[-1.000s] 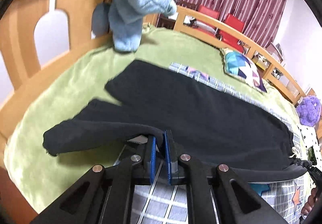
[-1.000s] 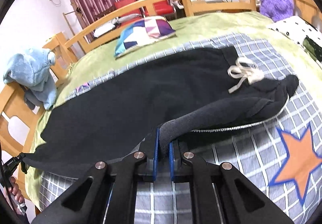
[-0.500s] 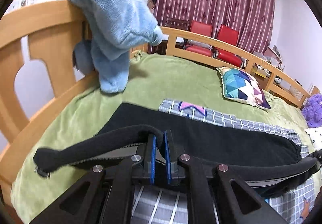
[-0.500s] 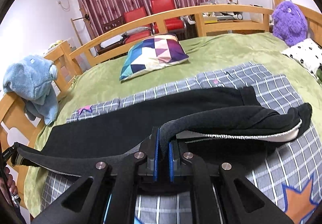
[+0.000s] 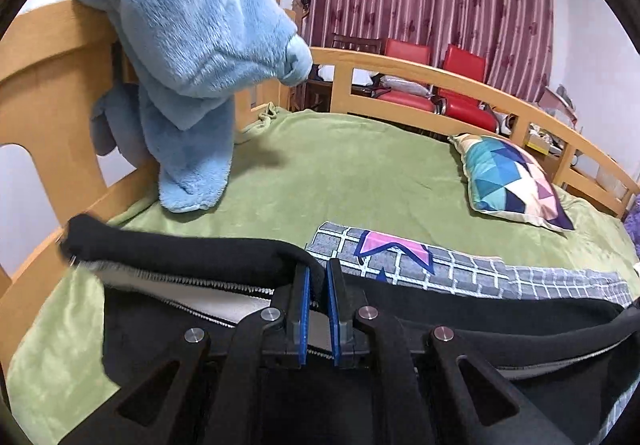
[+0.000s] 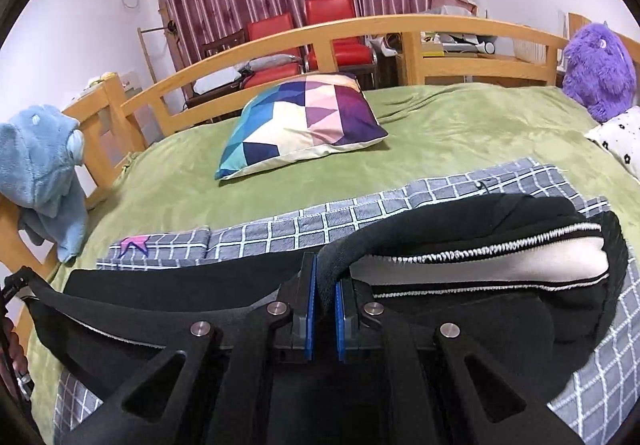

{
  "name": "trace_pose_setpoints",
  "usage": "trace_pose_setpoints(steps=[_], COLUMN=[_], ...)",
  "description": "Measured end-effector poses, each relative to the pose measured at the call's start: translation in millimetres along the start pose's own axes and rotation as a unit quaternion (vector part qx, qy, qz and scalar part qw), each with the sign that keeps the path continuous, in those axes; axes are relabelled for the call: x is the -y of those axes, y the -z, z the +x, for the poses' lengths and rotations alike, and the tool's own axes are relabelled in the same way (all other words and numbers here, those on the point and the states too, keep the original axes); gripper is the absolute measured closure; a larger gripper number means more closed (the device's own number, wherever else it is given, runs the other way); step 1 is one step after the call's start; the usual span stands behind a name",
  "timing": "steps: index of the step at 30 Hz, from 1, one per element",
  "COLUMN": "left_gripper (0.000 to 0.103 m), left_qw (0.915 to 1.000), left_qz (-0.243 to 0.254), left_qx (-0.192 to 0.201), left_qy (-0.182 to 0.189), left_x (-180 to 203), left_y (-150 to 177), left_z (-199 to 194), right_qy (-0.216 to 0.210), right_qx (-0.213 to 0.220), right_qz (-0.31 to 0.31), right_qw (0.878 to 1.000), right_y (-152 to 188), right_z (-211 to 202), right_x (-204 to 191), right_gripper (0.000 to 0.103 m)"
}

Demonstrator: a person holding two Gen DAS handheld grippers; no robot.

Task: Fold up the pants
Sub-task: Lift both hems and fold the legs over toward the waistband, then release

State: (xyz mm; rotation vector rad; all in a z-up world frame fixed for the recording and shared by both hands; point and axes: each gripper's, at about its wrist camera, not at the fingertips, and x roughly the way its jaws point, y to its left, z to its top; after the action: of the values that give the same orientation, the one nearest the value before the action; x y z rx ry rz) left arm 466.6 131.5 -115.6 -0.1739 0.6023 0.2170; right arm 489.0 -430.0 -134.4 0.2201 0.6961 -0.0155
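Observation:
The black pants hang lifted between my two grippers over a grey checked sheet on the bed. My left gripper is shut on the black fabric near the cuff end, whose pale lining shows underneath. My right gripper is shut on the pants near the waistband, where the white lining and stitched hem gape open to the right. The rest of the cloth sags below both grippers. At the left edge of the right wrist view the other gripper holds the far end.
A green blanket covers the bed inside a wooden rail. A patchwork pillow lies at the back. A blue plush toy hangs on the left headboard, a purple plush sits far right. Red chairs and curtains stand behind.
Both grippers have carried the gripped edge of the pants across the bed toward the far rail, so the flat black spread on the sheet has been drawn up beneath them.

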Motion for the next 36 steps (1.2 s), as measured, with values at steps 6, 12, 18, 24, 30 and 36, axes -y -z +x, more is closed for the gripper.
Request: trace_pose_setpoints(steps=[6,12,18,24,30,36], left_gripper=[0.094,0.070,0.043,0.040,0.040,0.040], left_qw=[0.9995,0.9959,0.9978,0.9936,0.9832,0.9778], left_qz=[-0.024,-0.041,-0.012,-0.034,-0.081,-0.094], left_qx=[-0.022,-0.080,-0.064,-0.103,-0.149,-0.166], left_qy=[0.005,0.010,0.010,0.029,0.068,0.086], left_x=[6,1,-12,-45,-58,-56], left_y=[-4,13,39,93,147,169], left_z=[45,61,7,-47,-72,-67], right_qy=[0.009,0.018,0.018,0.038,0.043,0.049], right_qx=[-0.031,-0.076,-0.080,-0.095,-0.113,-0.106], right_qz=[0.028,0.030,0.001,-0.015,0.008,0.046], right_qw=[0.999,0.996,0.997,0.995,0.993,0.992], right_y=[-1,21,55,102,151,173], right_z=[56,79,29,-25,-70,-91], right_x=[5,6,-4,1,21,48], right_gripper=[0.095,0.077,0.058,0.048,0.045,0.045])
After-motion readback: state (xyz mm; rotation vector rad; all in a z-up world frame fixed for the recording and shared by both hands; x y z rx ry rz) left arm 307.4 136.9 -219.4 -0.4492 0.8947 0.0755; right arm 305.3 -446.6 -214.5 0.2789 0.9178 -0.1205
